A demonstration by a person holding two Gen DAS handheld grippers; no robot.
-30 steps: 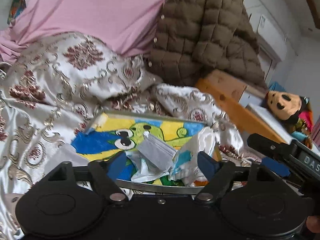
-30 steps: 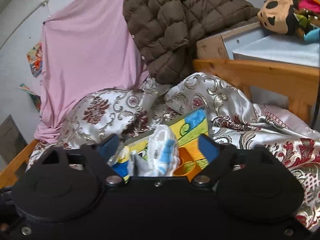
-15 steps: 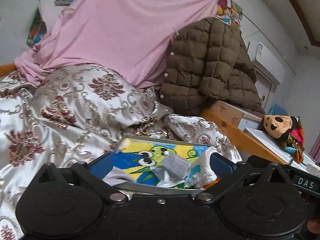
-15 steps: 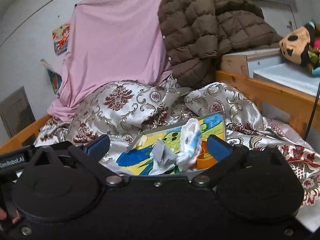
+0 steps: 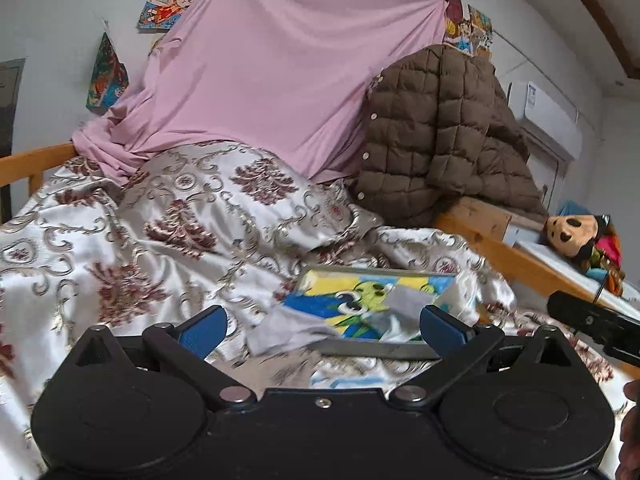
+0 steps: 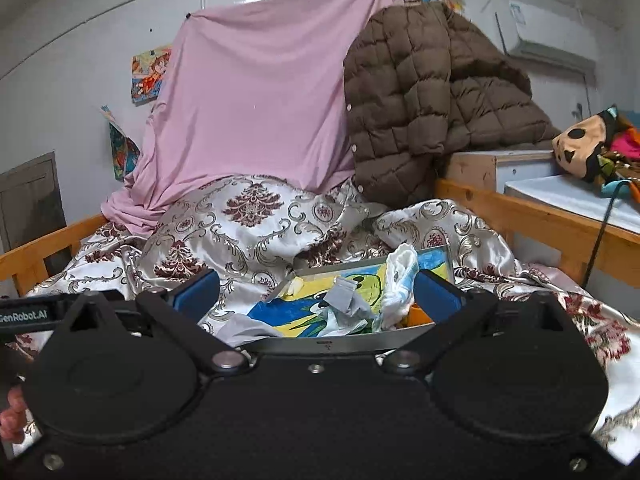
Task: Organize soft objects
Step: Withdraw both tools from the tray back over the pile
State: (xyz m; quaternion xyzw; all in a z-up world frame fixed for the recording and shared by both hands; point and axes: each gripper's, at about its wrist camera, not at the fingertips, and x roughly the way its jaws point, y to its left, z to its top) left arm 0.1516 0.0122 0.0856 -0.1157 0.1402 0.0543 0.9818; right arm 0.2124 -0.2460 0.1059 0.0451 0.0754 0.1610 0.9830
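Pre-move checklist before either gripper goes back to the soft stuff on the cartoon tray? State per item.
1. left gripper empty: ok, blue pads spread wide, nothing between them.
2. right gripper empty: ok, jaws wide apart, nothing pinched.
3. Targets visible: ok, the grey cloth and the white-and-blue cloth lie on the tray.
4. Tray level and stable: not ok, it rests on the rumpled bedspread, which is no flat surface.
5. All items inside the tray: not ok, a grey piece hangs over its near-left edge.
6. Orange item at the tray's right: cannot tell what it is, mostly hidden.
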